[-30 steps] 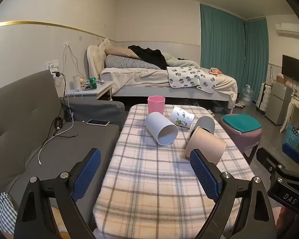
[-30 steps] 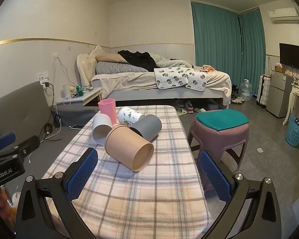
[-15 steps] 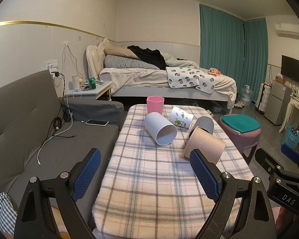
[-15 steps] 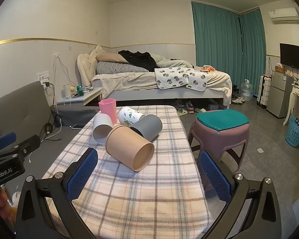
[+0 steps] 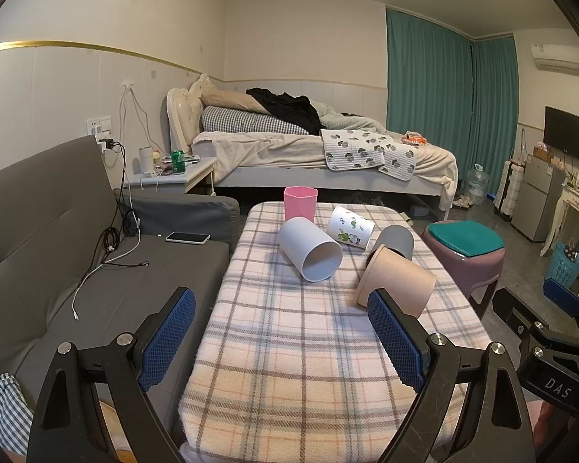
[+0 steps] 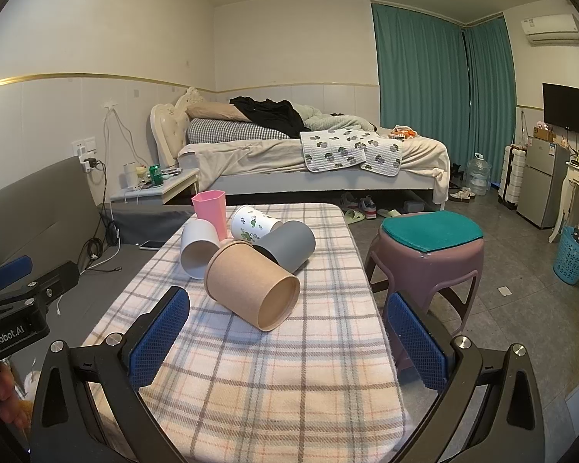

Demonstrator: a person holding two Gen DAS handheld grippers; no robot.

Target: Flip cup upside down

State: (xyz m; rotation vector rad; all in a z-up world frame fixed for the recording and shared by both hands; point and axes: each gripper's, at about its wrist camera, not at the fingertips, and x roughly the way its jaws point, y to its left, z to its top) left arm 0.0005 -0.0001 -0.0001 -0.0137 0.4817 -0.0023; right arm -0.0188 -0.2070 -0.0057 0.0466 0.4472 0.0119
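Several cups sit on a plaid-covered table [image 5: 289, 339]. A tan cup [image 5: 395, 283] [image 6: 251, 289] lies on its side nearest me. A white cup [image 5: 308, 249] [image 6: 198, 247], a grey cup [image 5: 395, 241] [image 6: 289, 245] and a leaf-print cup [image 5: 349, 227] [image 6: 253, 223] also lie on their sides behind it. A pink cup [image 5: 299, 202] [image 6: 210, 208] stands upright at the far end. My left gripper [image 5: 281, 339] and right gripper [image 6: 285, 341] are both open and empty, short of the cups above the near half of the table.
A grey sofa [image 5: 58, 239] with a phone [image 5: 187, 237] and cables runs along the table's left. A purple stool with a teal cushion [image 6: 428, 247] stands to the right. A bed [image 6: 308, 158] lies beyond the table.
Both grippers have shifted very slightly; the cups have not moved and both grippers stay open.
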